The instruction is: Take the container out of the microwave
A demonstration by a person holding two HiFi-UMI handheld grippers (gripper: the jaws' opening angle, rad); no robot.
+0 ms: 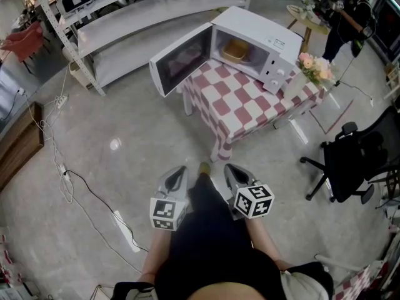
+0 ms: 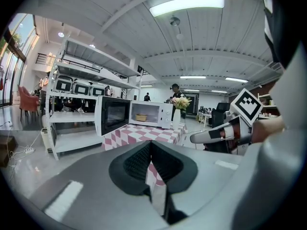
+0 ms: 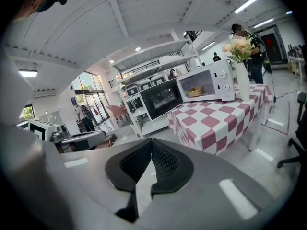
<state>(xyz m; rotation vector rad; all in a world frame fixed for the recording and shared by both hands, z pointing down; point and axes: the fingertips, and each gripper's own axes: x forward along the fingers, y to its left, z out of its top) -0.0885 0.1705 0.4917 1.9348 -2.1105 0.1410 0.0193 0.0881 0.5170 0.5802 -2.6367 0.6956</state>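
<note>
A white microwave (image 1: 262,49) stands on a table with a red-and-white checked cloth (image 1: 240,105), and its door (image 1: 181,58) hangs open to the left. Inside it sits a yellowish container (image 1: 234,50), also seen as the container (image 2: 141,117) in the left gripper view and the container (image 3: 195,92) in the right gripper view. Both grippers are held low in front of the person, well short of the table. My left gripper (image 1: 180,169) is shut with nothing in it. My right gripper (image 1: 231,167) is likewise shut and empty. In each gripper view the black pads (image 2: 139,159) (image 3: 165,159) meet at the tips.
A vase of flowers (image 1: 315,70) stands on the table's right corner beside the microwave. A black office chair (image 1: 350,161) is on the right. A white shelving rack (image 1: 125,36) runs along the back left. Cables (image 1: 81,189) trail over the floor at left. A person (image 1: 347,11) stands at the far right.
</note>
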